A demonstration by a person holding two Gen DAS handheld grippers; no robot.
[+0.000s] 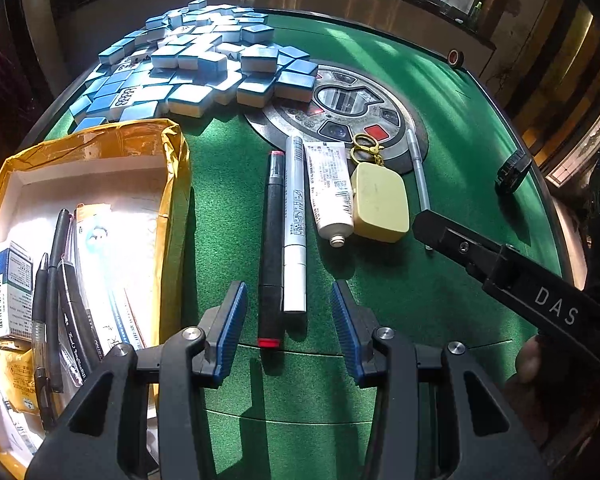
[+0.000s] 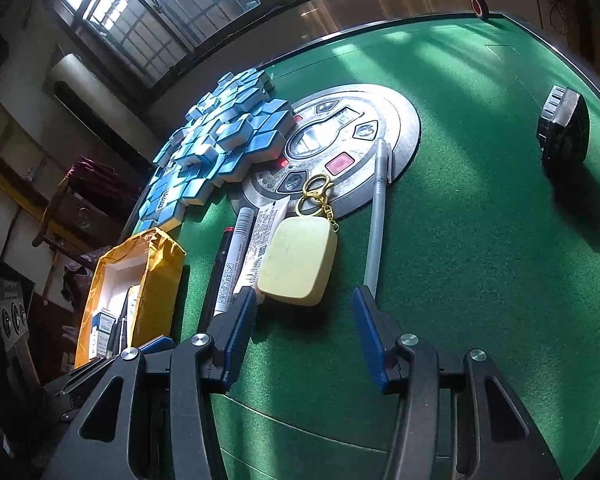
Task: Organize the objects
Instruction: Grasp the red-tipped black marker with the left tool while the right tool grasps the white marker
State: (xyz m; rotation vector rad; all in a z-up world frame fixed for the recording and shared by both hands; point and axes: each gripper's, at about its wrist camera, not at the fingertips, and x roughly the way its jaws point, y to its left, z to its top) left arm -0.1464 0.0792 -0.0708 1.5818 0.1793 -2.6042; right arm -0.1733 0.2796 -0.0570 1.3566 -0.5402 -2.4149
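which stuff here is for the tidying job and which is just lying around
Job: black marker, silver marker, white tube, yellow keychain case, grey pen, yellow-lined box.

Lying about: mahjong tiles, black round object, tape roll.

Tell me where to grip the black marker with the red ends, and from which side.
Grip the black marker mid-barrel, from above, jaws across its width. It lies flat, close beside the silver marker, so one finger must slip between them; the near end, where the silver one stops short, looks easier for the open left gripper.
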